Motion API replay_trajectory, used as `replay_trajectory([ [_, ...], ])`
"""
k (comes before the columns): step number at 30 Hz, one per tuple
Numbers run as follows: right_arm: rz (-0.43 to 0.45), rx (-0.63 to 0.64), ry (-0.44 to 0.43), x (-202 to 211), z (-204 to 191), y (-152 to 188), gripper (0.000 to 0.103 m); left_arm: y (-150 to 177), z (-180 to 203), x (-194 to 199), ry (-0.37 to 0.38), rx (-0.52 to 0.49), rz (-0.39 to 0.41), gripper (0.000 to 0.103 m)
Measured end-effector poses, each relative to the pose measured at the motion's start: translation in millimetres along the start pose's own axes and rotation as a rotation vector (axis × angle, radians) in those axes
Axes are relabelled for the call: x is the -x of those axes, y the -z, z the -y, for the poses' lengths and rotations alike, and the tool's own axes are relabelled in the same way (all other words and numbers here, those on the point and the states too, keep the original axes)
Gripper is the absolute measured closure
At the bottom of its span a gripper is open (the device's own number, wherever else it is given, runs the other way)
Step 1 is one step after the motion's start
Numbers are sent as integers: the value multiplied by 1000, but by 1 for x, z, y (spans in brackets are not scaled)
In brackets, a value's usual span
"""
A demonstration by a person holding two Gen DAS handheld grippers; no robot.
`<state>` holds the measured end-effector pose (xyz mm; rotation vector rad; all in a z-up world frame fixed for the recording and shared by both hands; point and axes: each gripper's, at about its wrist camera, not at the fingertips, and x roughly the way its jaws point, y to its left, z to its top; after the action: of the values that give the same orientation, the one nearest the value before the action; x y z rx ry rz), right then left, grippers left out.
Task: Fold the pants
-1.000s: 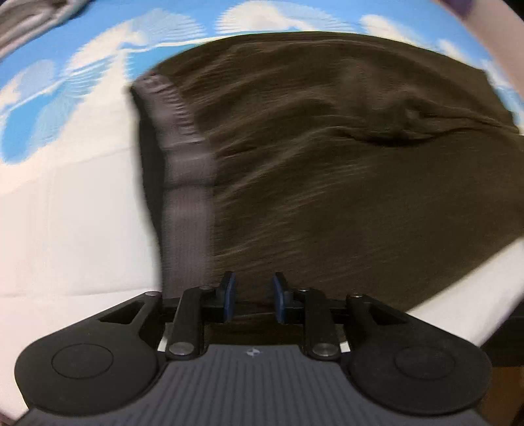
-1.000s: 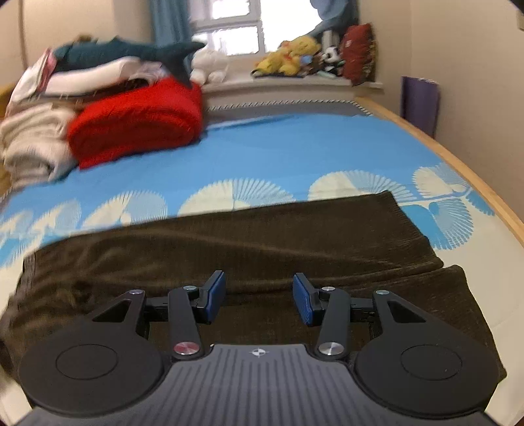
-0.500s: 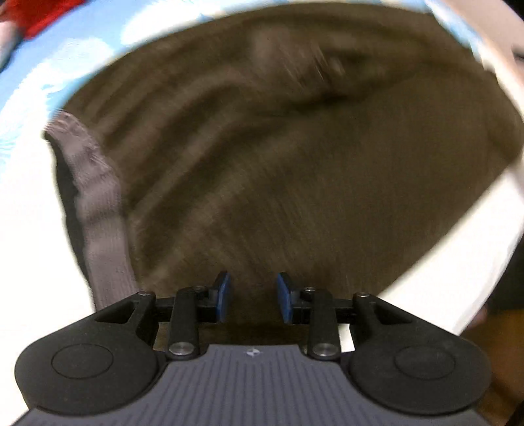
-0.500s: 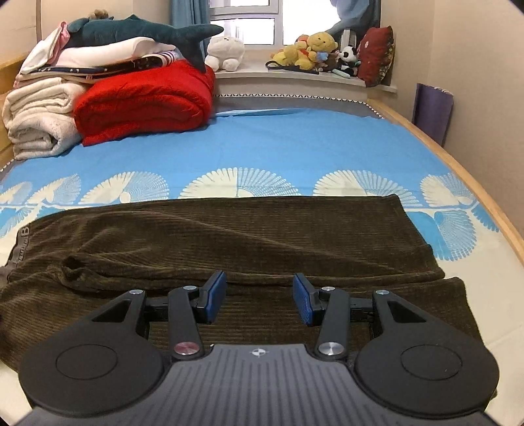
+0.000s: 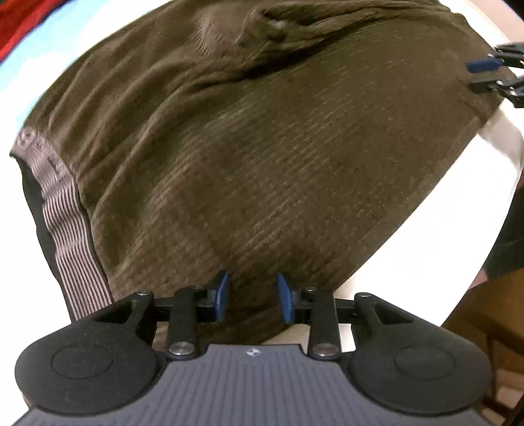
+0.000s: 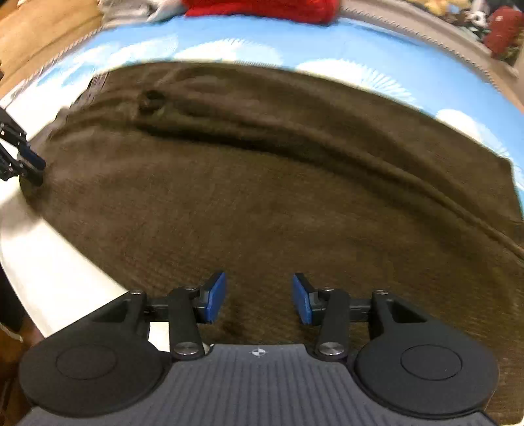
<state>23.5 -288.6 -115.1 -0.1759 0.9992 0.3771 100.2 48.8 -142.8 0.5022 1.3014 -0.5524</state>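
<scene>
Pants [image 5: 262,157], brown corduroy, one pair: spread flat across your bed's blue-and-white sheet [image 6: 229,49], grey striped waistband [image 5: 62,229] at the left end in the left wrist view, a long crease running between the two legs. Left gripper [image 5: 252,296]: you hold it with blue pads apart, released, at the near edge of the cloth just beside the waistband, gripping nothing. Right gripper [image 6: 258,296]: pads likewise spread and empty, low over the near leg; red blanket [image 6: 262,8] at the far end of the bed.
</scene>
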Motion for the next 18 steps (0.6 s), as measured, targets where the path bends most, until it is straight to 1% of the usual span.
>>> replay_trajectory([
  [3,-5,46,-21,-8,-15,-5,56,-3,0,18,67,47,76,65],
  [5,25,104,-43,-7,-32,-7,56,-4,-2,27,87,54,97,64],
  [7,23,131,-91,-7,-44,-5,56,-5,-1,29,102,55,93,64],
  [9,1,193,-113,-10,-56,-3,56,-3,1,26,128,36,84,64],
  [10,-5,222,-118,-10,-61,-2,56,-1,-5,12,137,22,78,64],
  [11,-10,234,-129,-10,-63,0,55,1,-1,9,146,0,67,64],
  [13,-27,250,-147,-12,-66,3,56,8,4,5,158,-32,51,59],
  [15,-44,291,-139,-15,-72,8,56,12,12,0,163,-70,38,50],
  [18,-73,321,-150,-20,-75,13,55,14,17,-8,142,-110,43,49],
])
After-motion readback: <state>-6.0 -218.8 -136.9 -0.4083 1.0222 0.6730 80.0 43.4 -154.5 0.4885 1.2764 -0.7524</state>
